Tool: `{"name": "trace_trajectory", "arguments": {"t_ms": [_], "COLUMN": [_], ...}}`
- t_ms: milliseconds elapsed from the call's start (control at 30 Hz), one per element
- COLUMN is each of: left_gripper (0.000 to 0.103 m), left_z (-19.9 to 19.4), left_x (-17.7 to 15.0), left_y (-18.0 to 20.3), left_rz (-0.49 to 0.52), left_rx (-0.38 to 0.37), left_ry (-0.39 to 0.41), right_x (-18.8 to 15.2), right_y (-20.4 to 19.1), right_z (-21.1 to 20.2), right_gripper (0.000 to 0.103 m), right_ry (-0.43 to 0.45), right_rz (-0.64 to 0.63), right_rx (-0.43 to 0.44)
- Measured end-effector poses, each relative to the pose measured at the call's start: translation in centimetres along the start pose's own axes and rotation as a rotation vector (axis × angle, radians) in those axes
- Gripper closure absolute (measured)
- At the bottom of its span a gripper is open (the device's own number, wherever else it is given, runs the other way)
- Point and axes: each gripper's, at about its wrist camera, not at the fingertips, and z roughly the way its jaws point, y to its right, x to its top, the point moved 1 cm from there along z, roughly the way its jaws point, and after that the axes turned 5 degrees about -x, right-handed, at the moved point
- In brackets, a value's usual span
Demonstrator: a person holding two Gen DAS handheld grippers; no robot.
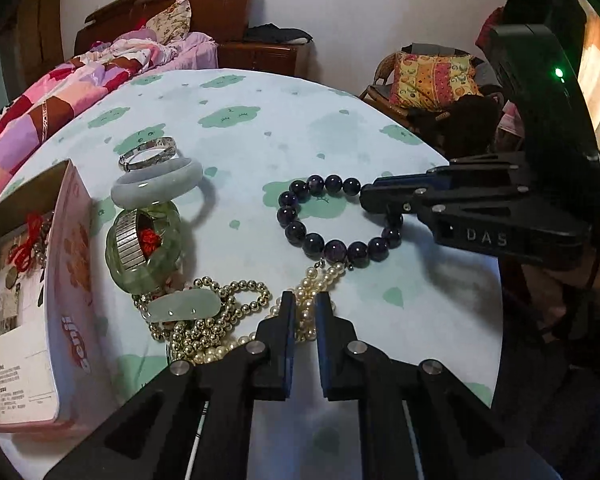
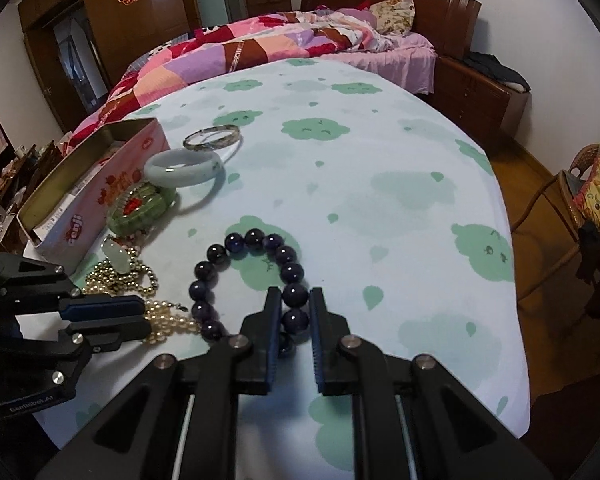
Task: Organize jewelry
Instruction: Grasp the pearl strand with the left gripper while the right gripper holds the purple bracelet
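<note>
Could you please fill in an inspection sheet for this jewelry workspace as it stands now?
Surface: table under a pale cloth with green cloud print.
Job's things: purple bead bracelet, pearl strand, gold bead chain, jade pendant, pale bangle, silver bangle, green dish, open pink tin.
Clutter: nothing seen.
Grippers: left gripper shut on the pearl strand; right gripper shut on the bracelet.
Cables: nothing seen.
Surroundings: bed, wardrobe, cushioned chair.

Bangles – three: silver bangle (image 1: pixel 150 153), pale jade bangle (image 1: pixel 156 181), green carved bangle (image 1: pixel 142 250). Bead pieces – dark purple bead bracelet (image 1: pixel 320 220), gold bead necklace (image 1: pixel 216 316), pearl necklace (image 1: pixel 312 300). One jade pendant (image 1: pixel 182 305). One pink tin box (image 1: pixel 66 280).
</note>
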Motion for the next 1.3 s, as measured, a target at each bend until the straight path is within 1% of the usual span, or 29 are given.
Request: {"name": "trace_trajectory", "arguments": {"t_ms": [67,267,400,600,833,1100,1300], "left_gripper": [0.098,0.098,0.098,0.098,0.099,0.099,0.099], "left_z": [-0.2,-1.3,-2.5,-3.8,-4.5,-6.3,-8.0], "left_x": [-0.1,0.0,0.1,0.5,0.7,1.2,1.8], "left_y": [0.0,-0.5,-0.6,-1.2,-1.9,-2.2,-2.4], "left_rz": [-0.003,-0.039,-0.045,-0.065,-0.088,-0.096,-0.099], "left_rx": [-0.001,0.011,0.029,0.036,0.047,0.075,0.094], "left_ry": [0.004,0.040,0.074,0.112,0.134,0.183,0.228], "right_x": [0.0,0.3,0.5,0.5,0.4,0.8,1.7], "right_y": [-0.1,0.2,0.1,-0.3,-0.8,-1.3,-2.2], "right_z": [0.0,-0.6,-1.0,-0.8,-0.5,-1.6,-3.2], "right_gripper": [0.088,0.088,0.088,0.088,0.088,0.088,0.088], "right_ry": [0.005,0.030,0.044,0.044,0.039,0.071,0.110], "right_rz": [0.004,0.023,0.025,0.019,0.008,0.003,-0.010], "right_rx": [0.003,0.013,0.016,0.016,0.022,0.032,0.047]}}
